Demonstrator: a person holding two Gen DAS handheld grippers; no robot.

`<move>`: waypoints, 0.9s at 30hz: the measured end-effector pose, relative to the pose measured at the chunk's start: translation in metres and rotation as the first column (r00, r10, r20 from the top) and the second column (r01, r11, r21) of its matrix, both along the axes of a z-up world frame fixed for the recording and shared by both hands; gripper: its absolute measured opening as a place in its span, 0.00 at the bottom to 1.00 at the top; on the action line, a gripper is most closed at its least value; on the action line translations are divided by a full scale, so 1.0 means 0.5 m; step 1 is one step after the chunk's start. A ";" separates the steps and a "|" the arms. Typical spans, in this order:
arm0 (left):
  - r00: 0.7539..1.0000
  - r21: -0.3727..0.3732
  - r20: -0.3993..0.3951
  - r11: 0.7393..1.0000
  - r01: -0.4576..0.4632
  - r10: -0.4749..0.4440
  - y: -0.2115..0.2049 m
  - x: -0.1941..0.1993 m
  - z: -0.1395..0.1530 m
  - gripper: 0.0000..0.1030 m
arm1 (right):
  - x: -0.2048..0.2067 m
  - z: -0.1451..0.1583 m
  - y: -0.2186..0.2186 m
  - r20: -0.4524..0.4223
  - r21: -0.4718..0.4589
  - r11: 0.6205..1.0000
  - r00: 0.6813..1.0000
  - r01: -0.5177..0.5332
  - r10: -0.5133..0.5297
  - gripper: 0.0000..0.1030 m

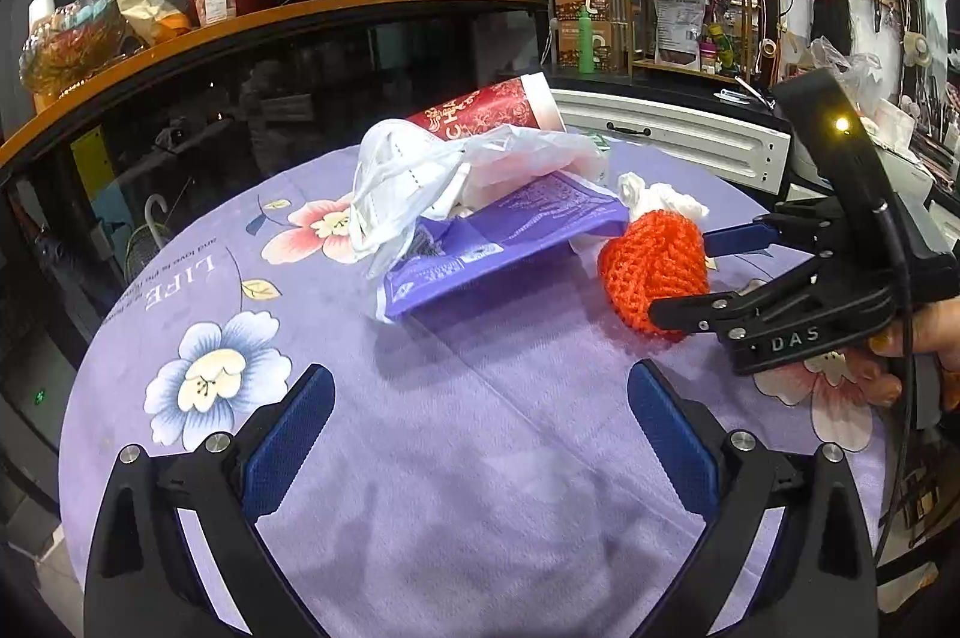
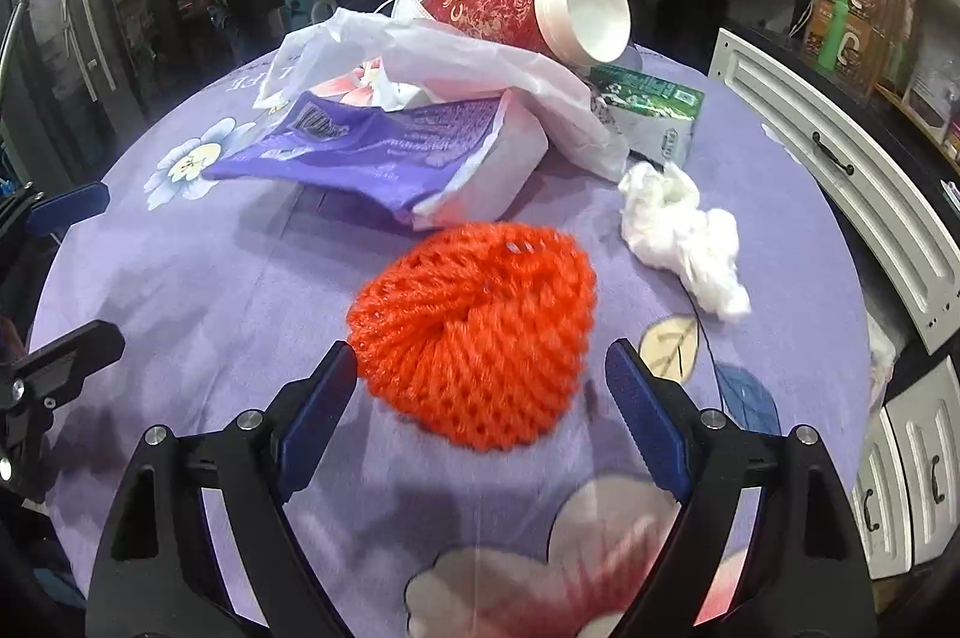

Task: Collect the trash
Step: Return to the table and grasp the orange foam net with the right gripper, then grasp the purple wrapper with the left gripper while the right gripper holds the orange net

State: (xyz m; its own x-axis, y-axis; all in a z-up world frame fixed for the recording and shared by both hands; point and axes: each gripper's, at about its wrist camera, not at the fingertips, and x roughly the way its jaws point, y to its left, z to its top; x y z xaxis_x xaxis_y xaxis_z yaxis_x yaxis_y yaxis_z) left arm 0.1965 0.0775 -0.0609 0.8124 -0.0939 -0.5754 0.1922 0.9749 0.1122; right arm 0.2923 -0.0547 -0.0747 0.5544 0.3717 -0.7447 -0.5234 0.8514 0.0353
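orange foam net (image 2: 474, 332) lay on the purple tablecloth (image 2: 210, 290), just ahead of the right gripper (image 2: 480, 386), whose released jaws flanked its near edge without touching. the left gripper (image 1: 480, 398), also released and empty, sat farther left, well apart.

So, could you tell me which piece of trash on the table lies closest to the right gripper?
The orange foam net, just ahead of the open right gripper; the crumpled tissue and purple wrapper lie farther back.
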 end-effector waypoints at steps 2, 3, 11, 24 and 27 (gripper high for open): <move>1.000 0.003 -0.002 1.000 -0.001 0.001 0.002 0.007 -0.001 0.93 | 0.009 -0.002 0.006 -0.009 0.001 1.000 1.000 0.000 0.000 0.64; 1.000 0.006 -0.004 1.000 0.000 0.000 0.003 0.010 -0.002 0.92 | 0.011 -0.006 0.007 -0.022 0.003 1.000 1.000 -0.004 0.004 0.58; 1.000 0.059 -0.021 0.998 0.006 -0.005 -0.008 0.031 -0.015 0.73 | -0.017 0.007 -0.025 -0.023 0.095 0.996 1.000 0.002 0.000 0.24; 0.997 0.274 -0.046 0.959 0.066 -0.055 -0.093 0.119 -0.048 0.62 | -0.093 0.039 -0.120 -0.006 0.170 0.983 0.997 0.074 -0.074 0.23; 0.996 0.225 -0.045 0.971 0.085 -0.077 -0.094 0.111 -0.035 0.62 | -0.109 0.041 -0.143 -0.009 0.202 0.975 0.995 0.098 -0.099 0.23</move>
State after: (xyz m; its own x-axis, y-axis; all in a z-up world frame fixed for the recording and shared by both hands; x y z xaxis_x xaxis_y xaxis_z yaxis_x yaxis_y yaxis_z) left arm 0.2520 0.0305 -0.0782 0.7862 -0.0224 -0.6176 0.2773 0.9059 0.3202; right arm 0.2377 -0.1261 -0.0540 0.5968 0.4576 -0.6591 -0.4376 0.8741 0.2107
